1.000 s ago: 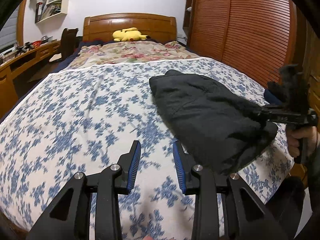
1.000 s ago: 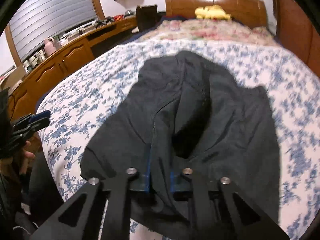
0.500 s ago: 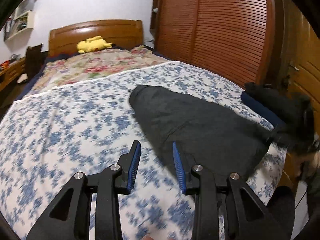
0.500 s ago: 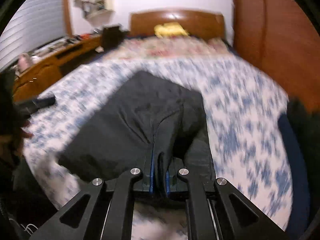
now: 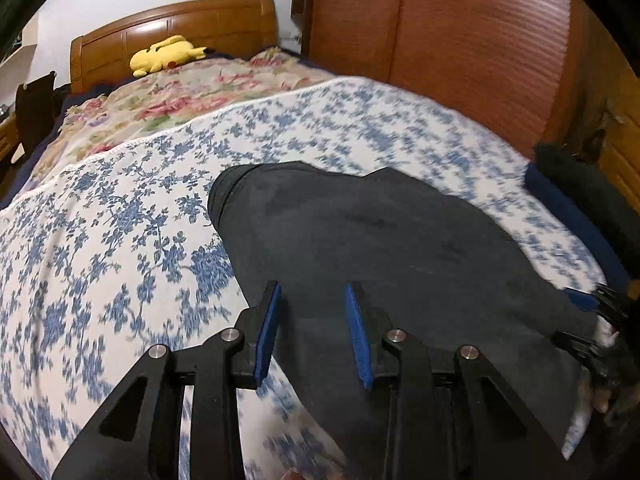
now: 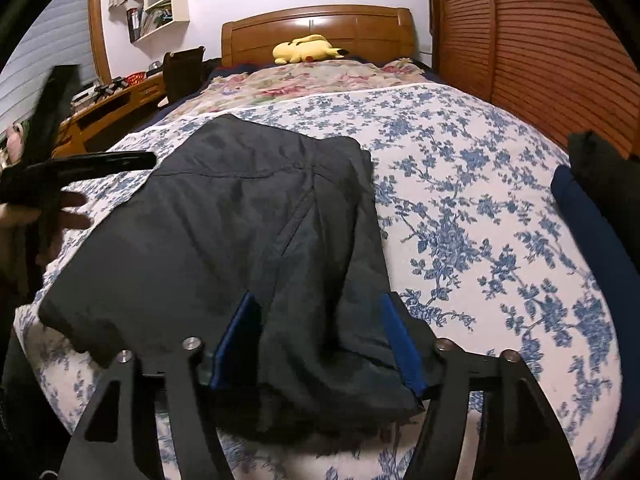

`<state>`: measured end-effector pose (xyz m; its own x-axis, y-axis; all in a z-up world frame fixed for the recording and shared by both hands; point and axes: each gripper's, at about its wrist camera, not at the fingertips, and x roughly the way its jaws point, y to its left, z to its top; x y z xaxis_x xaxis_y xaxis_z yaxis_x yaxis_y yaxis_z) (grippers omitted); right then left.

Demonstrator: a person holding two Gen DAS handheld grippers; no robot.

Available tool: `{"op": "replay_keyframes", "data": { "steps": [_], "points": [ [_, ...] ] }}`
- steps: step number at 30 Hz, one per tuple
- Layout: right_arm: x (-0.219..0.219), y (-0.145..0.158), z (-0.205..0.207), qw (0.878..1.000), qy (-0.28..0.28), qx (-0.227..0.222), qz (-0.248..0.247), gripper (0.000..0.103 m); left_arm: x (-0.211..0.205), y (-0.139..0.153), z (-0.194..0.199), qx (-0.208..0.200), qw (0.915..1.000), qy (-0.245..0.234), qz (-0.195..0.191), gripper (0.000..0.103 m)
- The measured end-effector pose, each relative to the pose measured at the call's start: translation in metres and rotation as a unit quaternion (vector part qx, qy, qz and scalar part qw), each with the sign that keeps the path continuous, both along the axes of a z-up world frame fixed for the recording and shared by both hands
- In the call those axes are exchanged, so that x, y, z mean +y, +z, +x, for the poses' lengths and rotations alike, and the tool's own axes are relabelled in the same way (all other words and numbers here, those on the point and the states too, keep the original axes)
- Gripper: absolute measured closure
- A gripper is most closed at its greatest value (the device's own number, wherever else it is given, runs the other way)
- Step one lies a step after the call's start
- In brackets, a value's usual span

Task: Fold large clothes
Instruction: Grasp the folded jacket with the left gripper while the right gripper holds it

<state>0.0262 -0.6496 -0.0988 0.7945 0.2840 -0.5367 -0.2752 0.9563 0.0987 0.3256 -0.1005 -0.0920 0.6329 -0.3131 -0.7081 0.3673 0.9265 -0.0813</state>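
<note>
A dark grey folded garment [image 5: 380,240] [image 6: 224,232] lies on the blue-flowered bedspread [image 5: 120,240] [image 6: 480,220] near the foot of the bed. My left gripper [image 5: 312,286] hovers over the garment's near left edge, fingers apart with nothing pinched between them; it also shows in the right wrist view as the left gripper [image 6: 100,160] at the garment's left side. My right gripper [image 6: 317,298] is at the garment's near right corner. Its jaws are opening, and a raised fold of the cloth sits between them without the pads pressing on it.
A yellow plush toy [image 6: 306,50] lies by the wooden headboard [image 6: 320,24]. Louvred wardrobe doors [image 5: 460,40] run along the right. A desk [image 6: 112,104] stands on the left. A navy and dark pile of clothes [image 6: 592,208] sits at the bed's right edge.
My right gripper has let go of the garment's fold and its jaws have spread wide. My left gripper has swung to the right, from over the bedspread to over the garment's edge.
</note>
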Motion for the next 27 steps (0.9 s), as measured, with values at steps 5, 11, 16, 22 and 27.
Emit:
{"op": "replay_keyframes", "data": {
  "steps": [5,11,16,22,27],
  "points": [
    [-0.007,-0.007,0.0,0.999,0.005,-0.008,0.036,0.031,-0.003,-0.019,0.032,0.008,0.9993,0.014,0.033,0.068],
    [-0.009,-0.013,0.006,0.999,0.009,-0.009,0.033,0.03,-0.005,-0.035,0.059,0.018,0.9984,0.025,0.046,0.054],
    [-0.01,-0.013,0.005,0.999,0.012,-0.008,0.04,0.03,0.005,-0.041,0.073,0.017,0.9974,0.049,0.05,0.02],
    [-0.007,-0.011,0.0,0.999,0.007,-0.009,0.037,0.03,0.017,-0.042,0.098,0.055,0.9971,0.049,0.02,0.004],
    [-0.012,-0.006,-0.008,0.999,-0.011,-0.001,0.031,0.026,0.015,-0.037,0.101,0.051,0.9977,0.042,0.011,0.004]
  ]
}}
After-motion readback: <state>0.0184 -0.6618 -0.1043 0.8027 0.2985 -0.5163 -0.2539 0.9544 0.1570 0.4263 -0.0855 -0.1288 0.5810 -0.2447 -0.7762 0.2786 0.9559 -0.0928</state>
